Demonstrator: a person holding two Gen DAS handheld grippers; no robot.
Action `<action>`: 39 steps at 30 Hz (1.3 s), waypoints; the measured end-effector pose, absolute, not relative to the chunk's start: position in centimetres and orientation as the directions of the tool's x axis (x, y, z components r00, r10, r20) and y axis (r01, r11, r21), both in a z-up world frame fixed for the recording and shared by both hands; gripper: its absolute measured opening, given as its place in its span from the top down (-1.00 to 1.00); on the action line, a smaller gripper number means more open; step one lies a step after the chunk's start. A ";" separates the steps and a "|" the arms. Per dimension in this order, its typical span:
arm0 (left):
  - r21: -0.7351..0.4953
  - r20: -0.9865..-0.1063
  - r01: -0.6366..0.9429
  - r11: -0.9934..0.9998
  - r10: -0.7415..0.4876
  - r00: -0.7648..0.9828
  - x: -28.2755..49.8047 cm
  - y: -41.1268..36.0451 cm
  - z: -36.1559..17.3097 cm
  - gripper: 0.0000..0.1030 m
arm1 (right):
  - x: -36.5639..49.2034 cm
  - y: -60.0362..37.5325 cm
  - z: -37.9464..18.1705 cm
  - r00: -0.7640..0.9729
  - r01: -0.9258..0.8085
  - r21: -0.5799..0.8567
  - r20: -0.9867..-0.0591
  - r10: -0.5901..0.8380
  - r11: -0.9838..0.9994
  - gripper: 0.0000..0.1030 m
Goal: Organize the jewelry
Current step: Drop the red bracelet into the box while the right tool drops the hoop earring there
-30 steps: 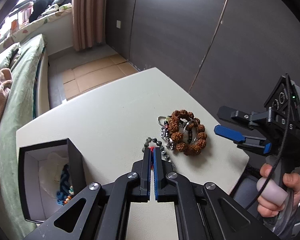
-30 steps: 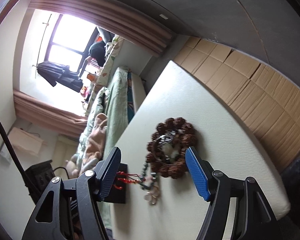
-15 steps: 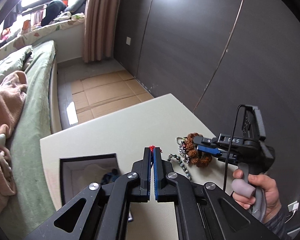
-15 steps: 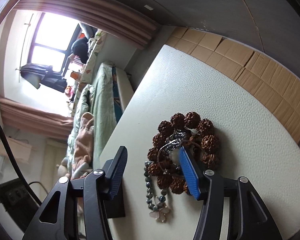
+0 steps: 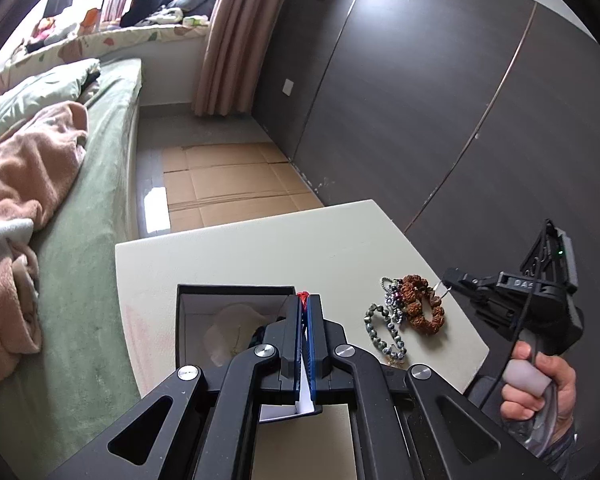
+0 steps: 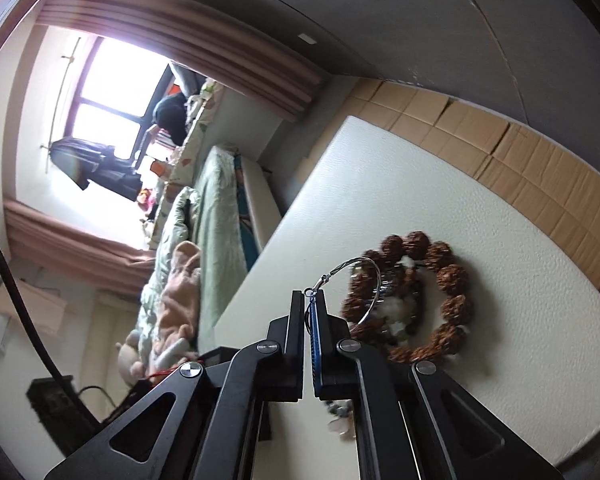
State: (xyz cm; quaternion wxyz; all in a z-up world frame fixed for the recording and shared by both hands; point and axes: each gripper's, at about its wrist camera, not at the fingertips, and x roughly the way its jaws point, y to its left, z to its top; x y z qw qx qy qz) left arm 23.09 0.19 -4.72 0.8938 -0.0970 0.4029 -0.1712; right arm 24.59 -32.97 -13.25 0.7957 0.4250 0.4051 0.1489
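My left gripper (image 5: 304,300) is shut on a red cord (image 5: 302,294) and sits over the open black jewelry box (image 5: 236,312) with white lining. My right gripper (image 6: 310,296) is shut on a thin silver hoop (image 6: 364,292), lifted above the brown seed-bead bracelet (image 6: 432,300). In the left wrist view the right gripper (image 5: 450,278) holds the hoop (image 5: 442,289) over the brown bracelet (image 5: 424,308); a grey-green bead strand (image 5: 380,332) and a dark metal bracelet (image 5: 392,300) lie beside it on the white table (image 5: 260,256).
A green bed (image 5: 80,240) with a pink blanket (image 5: 24,168) borders the table on the left. Cardboard sheets (image 5: 228,188) cover the floor beyond. A dark wardrobe wall (image 5: 440,100) stands at the right. The table's right edge is close to the jewelry pile.
My right gripper closed on the silver hoop and lifted it off the pile. My left gripper, still shut on the red cord, moved left over the open box.
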 end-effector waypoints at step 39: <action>-0.475 -0.625 -0.072 0.877 -0.278 0.730 20.5 10.4 -4.8 -0.50 | 26.0 -10.8 -10.0 0.234 -0.154 0.768 -0.583 0.778 0.622 -0.38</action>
